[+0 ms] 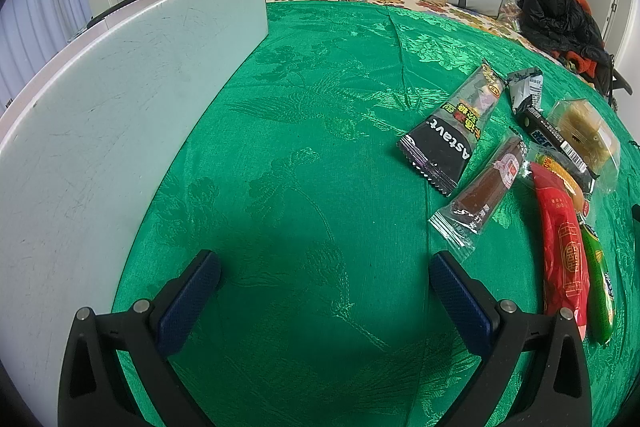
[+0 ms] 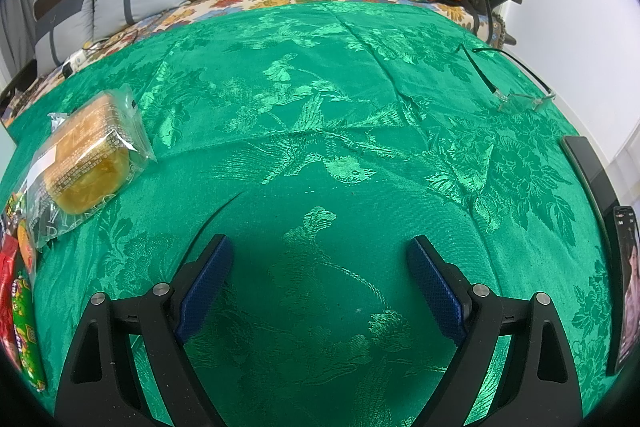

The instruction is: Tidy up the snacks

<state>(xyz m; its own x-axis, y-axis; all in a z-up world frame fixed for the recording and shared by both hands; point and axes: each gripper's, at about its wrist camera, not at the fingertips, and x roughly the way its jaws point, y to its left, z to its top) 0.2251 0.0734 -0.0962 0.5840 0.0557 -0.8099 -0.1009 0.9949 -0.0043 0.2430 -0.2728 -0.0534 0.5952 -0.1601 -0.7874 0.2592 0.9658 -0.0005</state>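
Both grippers — left gripper (image 1: 324,279), right gripper (image 2: 320,267) — hovering with jaws spread and empty, nothing picked yet; next probably reaching for the snack pile (image 1: 520,163).

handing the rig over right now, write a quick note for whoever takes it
Left gripper: open, empty, over bare green tablecloth.
Right gripper: open, empty, also over bare cloth.
Snacks lie in a loose cluster between the grippers: black Astavt packet, brown bar, red sausage, green sausage, black stick pack, grey packet, wrapped cake.
White board lies to the left, nothing on it.
Nothing looks sorted yet; all the snacks remain to be organized.
Mind the glasses and phone on the right.
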